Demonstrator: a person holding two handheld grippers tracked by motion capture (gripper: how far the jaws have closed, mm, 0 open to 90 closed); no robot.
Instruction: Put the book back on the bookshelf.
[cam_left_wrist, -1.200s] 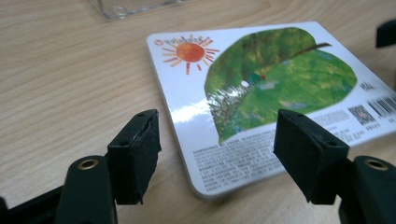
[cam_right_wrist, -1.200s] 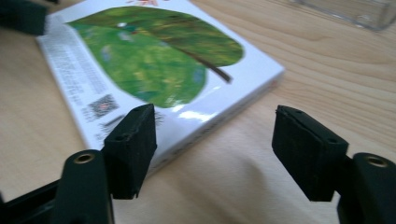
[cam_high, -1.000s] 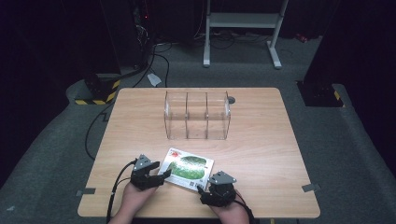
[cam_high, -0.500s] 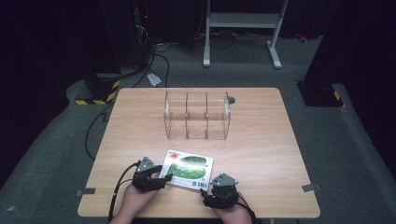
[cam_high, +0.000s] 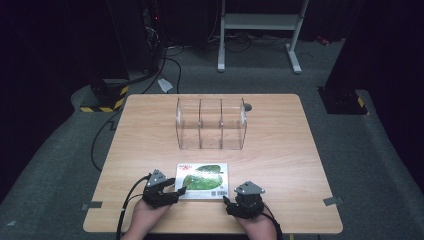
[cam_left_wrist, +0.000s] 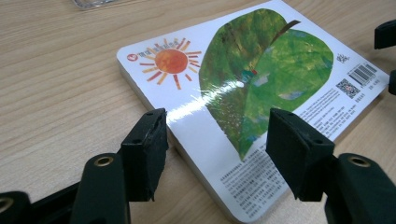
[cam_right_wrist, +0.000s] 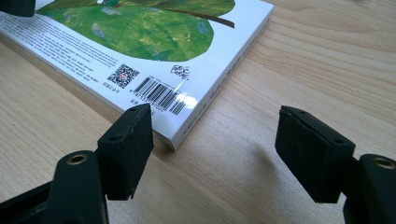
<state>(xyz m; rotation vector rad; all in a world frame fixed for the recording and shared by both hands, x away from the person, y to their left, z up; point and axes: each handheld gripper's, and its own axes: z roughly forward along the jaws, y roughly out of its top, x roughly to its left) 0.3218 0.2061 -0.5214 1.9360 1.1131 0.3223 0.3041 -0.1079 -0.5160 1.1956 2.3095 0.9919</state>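
**Board book flat on counter, both grippers at its near corners, no grasp made**

Room: dark, with grey carpet around a light wood-grain counter (cam_high: 280, 150). Behind it stand the white legs of a frame (cam_high: 260, 30), cables trail on the floor, and a yellow-and-black striped block (cam_high: 102, 102) sits off the far left corner. Patches of grey tape mark the counter's near edge at left and right.

Surface: a clear plastic organizer (cam_high: 211, 123) with three compartments stands upright toward the far middle of the counter; all compartments look empty. A small dark disc lies just beside its far right corner.

Work item: a glossy board book (cam_high: 202, 180), cover showing a green leaf and an orange sun, lies flat near the front edge, well apart from the organizer.

Left gripper (cam_high: 176, 192): fingers (cam_left_wrist: 144, 149) spread wide, set at the book's near left corner, one on each side of that corner in the left gripper view. Nothing held.

Right gripper (cam_high: 226, 201): fingers (cam_right_wrist: 128, 149) also spread wide, low over the counter at the near right corner by the barcode. One finger stands just in front of the book's edge, the other over bare wood. Nothing held.

Progress, as judged: the work is at its opening stage. The approach is made; closing on the book, lifting it and, probably, standing it in a compartment all remain
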